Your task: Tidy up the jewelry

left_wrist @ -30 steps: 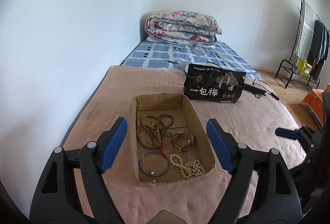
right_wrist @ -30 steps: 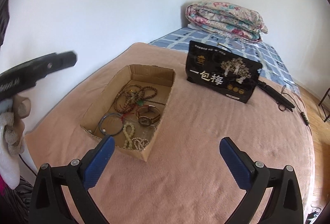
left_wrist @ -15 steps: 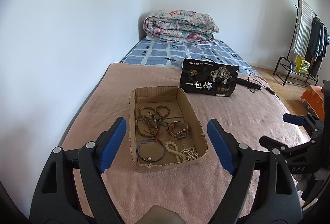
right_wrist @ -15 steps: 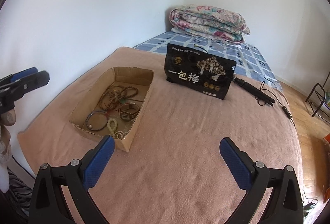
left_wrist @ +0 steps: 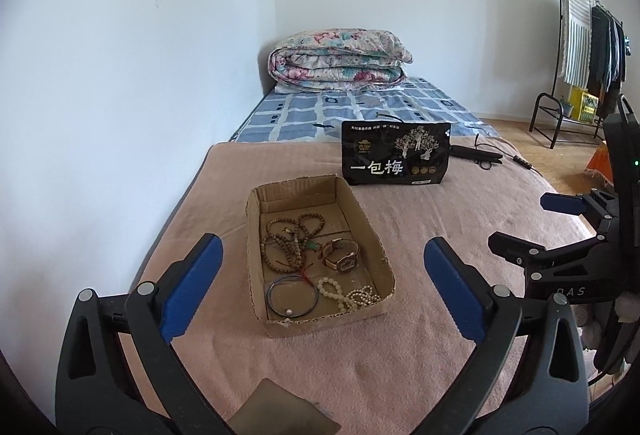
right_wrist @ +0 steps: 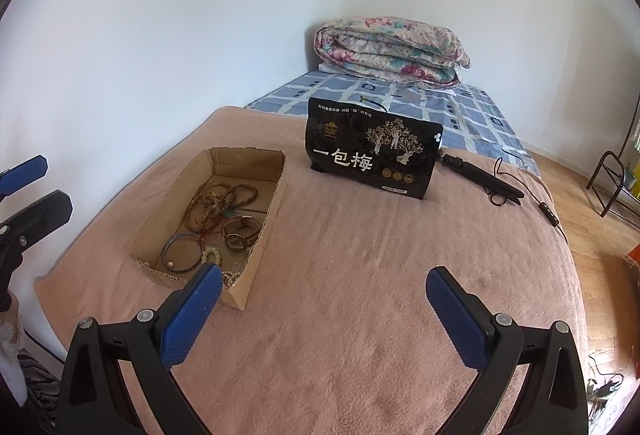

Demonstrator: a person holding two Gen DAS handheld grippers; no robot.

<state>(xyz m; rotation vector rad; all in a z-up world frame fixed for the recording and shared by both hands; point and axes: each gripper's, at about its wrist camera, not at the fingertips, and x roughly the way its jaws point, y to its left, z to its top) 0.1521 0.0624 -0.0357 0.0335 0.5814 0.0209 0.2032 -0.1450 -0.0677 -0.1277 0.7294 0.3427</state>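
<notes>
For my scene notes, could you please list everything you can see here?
cardboard box: one, brown, on the pink blanket
bead strings: brown and white, in box
watch: one, in box
bangle: one, bluish, in box
snack bag: one, black, upright behind box
folded quilt: one, floral, far end of the bed
clothes rack: one, black, right
left gripper: jaws just opened, empty
right gripper: jaws open, empty

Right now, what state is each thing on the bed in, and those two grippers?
Box: open-topped, jewelry inside.
Watch: in the box, lying on its side.
Black pouch: upright, closed.
Quilt: folded.
Left gripper: open, empty, jaws just widened.
Right gripper: open, empty.
</notes>
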